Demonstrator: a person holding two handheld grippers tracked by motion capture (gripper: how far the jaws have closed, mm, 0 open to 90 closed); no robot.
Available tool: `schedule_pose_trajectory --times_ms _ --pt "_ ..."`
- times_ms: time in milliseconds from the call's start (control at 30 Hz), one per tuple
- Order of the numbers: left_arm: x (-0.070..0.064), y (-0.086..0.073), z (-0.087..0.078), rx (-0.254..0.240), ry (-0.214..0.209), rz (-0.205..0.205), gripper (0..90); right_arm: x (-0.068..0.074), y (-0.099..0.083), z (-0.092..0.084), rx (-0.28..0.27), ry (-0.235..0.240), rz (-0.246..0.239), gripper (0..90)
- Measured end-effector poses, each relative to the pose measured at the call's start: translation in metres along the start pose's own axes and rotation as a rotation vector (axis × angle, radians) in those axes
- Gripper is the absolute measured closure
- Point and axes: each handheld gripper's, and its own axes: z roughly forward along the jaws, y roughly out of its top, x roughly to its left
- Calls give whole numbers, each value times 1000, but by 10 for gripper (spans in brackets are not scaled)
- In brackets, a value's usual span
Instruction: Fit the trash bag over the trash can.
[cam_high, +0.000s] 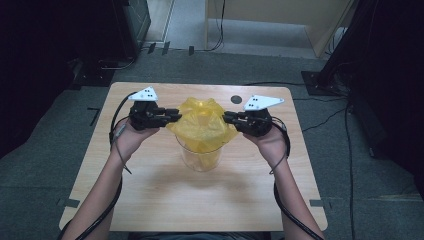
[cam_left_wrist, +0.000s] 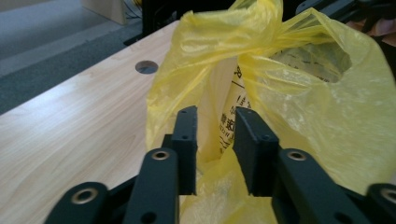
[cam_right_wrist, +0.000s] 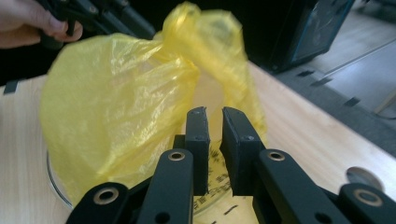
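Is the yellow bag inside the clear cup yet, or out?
Partly in: the yellow bag hangs into the clear cup but billows above its rim, between both tongs.

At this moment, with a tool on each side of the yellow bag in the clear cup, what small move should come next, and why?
Probably close both tools on the bag's rim. The left tool and right tool each stand with a gap between the jaws, film just ahead, while the yellow bag bunches above the clear cup, not folded over it.
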Motion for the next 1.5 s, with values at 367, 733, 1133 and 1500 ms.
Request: schedule_pose_trajectory --times_ms 367,733,1133,1500 --pt "5 8 29 68 -17 29 345 -2 1 33 138 7 -93 462" --pt "15 -6 42 32 -21 -26 313 -13 -10 51 113 -12 24 342" --pt "18 -17 53 78 -53 -66 304 -11 -22 65 233 15 71 297" --pt "19 -28 57 88 -107 -102 308 -15 -31 65 274 63 169 277"
